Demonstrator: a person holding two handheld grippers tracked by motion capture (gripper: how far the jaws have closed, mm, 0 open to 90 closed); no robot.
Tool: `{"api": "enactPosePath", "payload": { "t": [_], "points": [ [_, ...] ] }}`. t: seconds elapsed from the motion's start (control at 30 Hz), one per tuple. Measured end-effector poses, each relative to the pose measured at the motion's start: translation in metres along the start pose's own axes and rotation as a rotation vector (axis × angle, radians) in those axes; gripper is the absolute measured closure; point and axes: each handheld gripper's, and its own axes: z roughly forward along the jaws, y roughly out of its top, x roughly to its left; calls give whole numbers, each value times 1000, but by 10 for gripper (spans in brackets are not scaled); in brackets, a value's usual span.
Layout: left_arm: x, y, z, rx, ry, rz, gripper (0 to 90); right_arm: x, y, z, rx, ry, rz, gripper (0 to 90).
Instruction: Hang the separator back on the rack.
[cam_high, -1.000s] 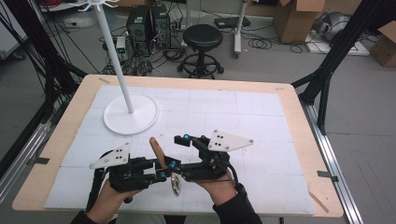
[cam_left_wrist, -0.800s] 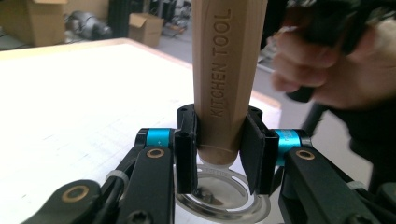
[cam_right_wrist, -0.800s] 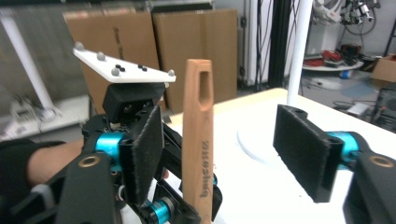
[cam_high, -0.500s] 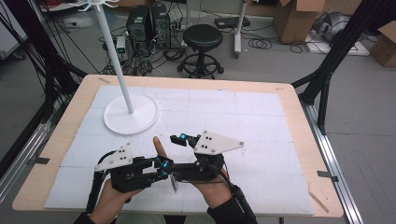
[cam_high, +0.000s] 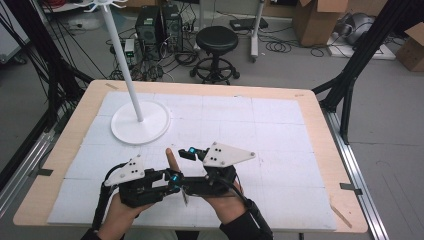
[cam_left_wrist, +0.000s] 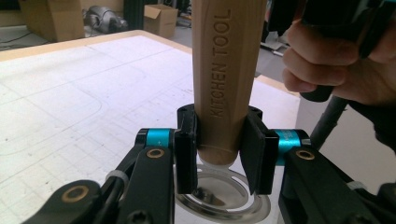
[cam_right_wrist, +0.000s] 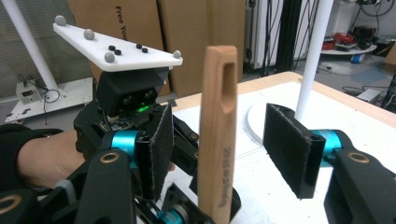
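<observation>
The left gripper (cam_left_wrist: 217, 140) clamps the lower end of a wooden handle (cam_left_wrist: 226, 70) stamped "KITCHEN TOOL", holding it upright above the table (cam_high: 310, 107) at the person's near edge, with a metal ring (cam_left_wrist: 219, 198) just below the jaws. The right gripper (cam_right_wrist: 231, 149) has just been closing, its pads standing either side of the handle's slotted upper end without touching it. A white stand (cam_high: 140, 122) rises well behind.
</observation>
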Motion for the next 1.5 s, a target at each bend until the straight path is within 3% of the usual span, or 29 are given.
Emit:
{"api": "enactPosePath", "payload": {
  "t": [0.17, 0.4, 0.53, 0.7, 0.77, 0.8, 0.87, 0.97, 1.1, 1.33, 1.5],
  "points": [
    [-1, 0, 2, 22, 29, 2, 686, 3, 2, 6, 14, -8, -6, 494],
    [-3, 1, 1, 24, 47, 1, 686, 3, 3, 8, 34, -45, -12, 699],
    [-4, 2, 1, 25, 56, 8, 686, 4, 4, 7, 35, -59, -15, 710],
    [-3, 3, -1, 9, 24, 2, 684, 8, 7, 5, 34, -61, -34, 714],
    [-3, 3, -2, -3, -10, -6, 679, 9, 8, 4, 28, -47, -33, 715],
    [-1, 3, -3, -20, -50, -19, 672, 8, 8, 3, 26, -37, -33, 715],
    [2, 5, -7, -55, -120, -46, 600, 6, 10, -2, 0, 4, -21, 716],
    [5, 9, -13, -90, -202, -36, 510, 0, 12, -11, -33, 79, 3, 717],
    [7, 13, -20, -148, -302, -8, 472, -8, 11, -21, -82, 196, 24, 717],
    [7, 12, -20, -130, -391, 28, 467, -11, 4, -21, -83, 341, 27, 718],
    [5, 10, -18, -115, -481, 48, 489, -12, 3, -17, -78, 468, 31, 717]
  ]
}}
